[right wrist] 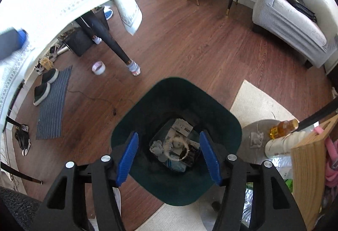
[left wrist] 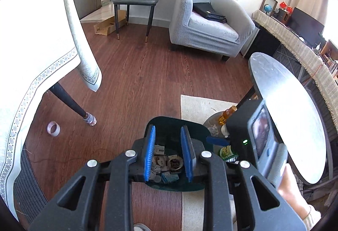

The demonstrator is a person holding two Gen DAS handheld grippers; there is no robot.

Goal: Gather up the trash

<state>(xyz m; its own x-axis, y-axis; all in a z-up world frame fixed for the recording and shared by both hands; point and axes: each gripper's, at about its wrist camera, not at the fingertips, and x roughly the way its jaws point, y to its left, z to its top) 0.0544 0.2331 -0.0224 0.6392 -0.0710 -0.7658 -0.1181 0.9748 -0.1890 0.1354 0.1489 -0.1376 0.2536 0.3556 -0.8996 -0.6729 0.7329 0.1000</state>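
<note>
A dark green trash bin (right wrist: 135,123) stands on the wood floor; in the left wrist view its rim (left wrist: 164,120) shows past the fingers. Crumpled paper, cartons and wrappers (right wrist: 176,146) lie at its bottom, also in the left wrist view (left wrist: 166,164). My right gripper (right wrist: 169,144) is open and empty, held above the bin's mouth. My left gripper (left wrist: 169,142) is open and empty, also above the bin. The right gripper's body with its screen (left wrist: 259,138) shows at the right of the left wrist view.
A tape roll (right wrist: 98,67) lies on the floor by a table leg (right wrist: 109,40) under a white tablecloth (left wrist: 31,30). A low round side table (right wrist: 255,140) with a bottle (right wrist: 284,128) stands right of the bin on a cream rug (right wrist: 259,102). Grey armchair (left wrist: 207,21), shoes (right wrist: 45,85), mat (right wrist: 53,104).
</note>
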